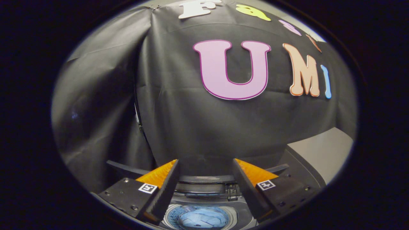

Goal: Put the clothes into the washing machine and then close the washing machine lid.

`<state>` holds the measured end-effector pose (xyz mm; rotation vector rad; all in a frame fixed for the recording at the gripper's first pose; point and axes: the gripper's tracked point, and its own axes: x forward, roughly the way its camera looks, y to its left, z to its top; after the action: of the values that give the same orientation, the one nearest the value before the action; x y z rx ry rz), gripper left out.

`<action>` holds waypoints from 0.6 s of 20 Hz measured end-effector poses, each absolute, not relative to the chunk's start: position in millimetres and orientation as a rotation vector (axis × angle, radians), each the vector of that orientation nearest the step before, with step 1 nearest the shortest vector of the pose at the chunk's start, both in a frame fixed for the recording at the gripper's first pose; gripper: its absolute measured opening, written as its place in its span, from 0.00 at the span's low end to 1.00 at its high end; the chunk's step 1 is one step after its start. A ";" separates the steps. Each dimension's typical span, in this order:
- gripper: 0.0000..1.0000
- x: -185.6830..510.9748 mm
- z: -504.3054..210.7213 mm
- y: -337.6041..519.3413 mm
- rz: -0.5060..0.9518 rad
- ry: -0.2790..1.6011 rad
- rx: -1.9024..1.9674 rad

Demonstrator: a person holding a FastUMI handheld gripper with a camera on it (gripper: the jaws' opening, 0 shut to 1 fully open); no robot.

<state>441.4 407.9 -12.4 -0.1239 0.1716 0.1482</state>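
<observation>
A creased black cloth wall hangs behind — beside it, lower right, a grey slanted panel.

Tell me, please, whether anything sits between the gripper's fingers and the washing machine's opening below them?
Nothing visible does. The gripper is open and holds nothing, and between its fingers the view runs straight down into the washing machine's drum, where blue clothes already lie.
</observation>
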 end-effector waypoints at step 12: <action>0.98 440.0 -10.3 408.2 0.164 0.141 -0.115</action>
<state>440.0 408.2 -10.3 -0.1151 0.1415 0.1636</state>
